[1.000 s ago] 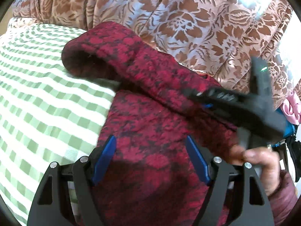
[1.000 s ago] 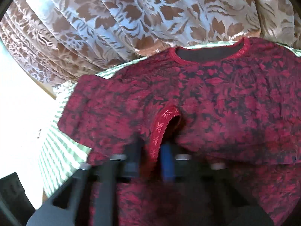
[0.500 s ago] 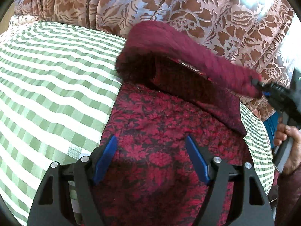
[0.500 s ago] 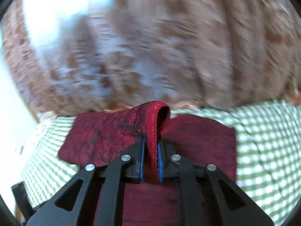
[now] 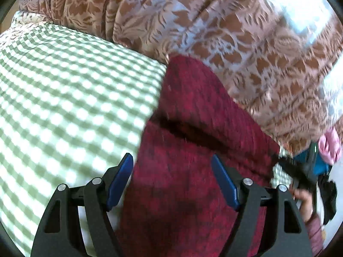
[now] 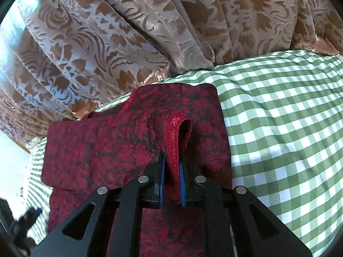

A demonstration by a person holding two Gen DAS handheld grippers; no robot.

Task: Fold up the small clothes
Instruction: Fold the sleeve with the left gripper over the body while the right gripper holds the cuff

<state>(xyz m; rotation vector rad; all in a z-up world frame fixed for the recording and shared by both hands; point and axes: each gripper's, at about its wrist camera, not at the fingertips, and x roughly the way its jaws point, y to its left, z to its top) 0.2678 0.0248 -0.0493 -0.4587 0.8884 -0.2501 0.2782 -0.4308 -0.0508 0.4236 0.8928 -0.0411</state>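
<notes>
A small dark-red patterned garment (image 5: 193,171) lies on a green-and-white checked cloth (image 5: 64,96). Its far part is folded over onto the rest. My left gripper (image 5: 172,171) is open and hovers over the near part of the garment, holding nothing. My right gripper (image 6: 171,167) is shut on a lace-trimmed edge (image 6: 178,137) of the garment (image 6: 107,141) and holds it over the folded layer. The right gripper also shows at the right edge of the left wrist view (image 5: 300,171), blurred, with the hand behind it.
A brown-and-white floral curtain (image 6: 128,32) hangs right behind the checked surface (image 6: 278,117). Pink and blue items (image 5: 328,150) sit at the far right. The left gripper shows dimly at the lower left of the right wrist view (image 6: 25,218).
My right gripper carried the garment's edge across and down, so the raised part now lies folded over the rest. My left gripper stayed open over the near part.
</notes>
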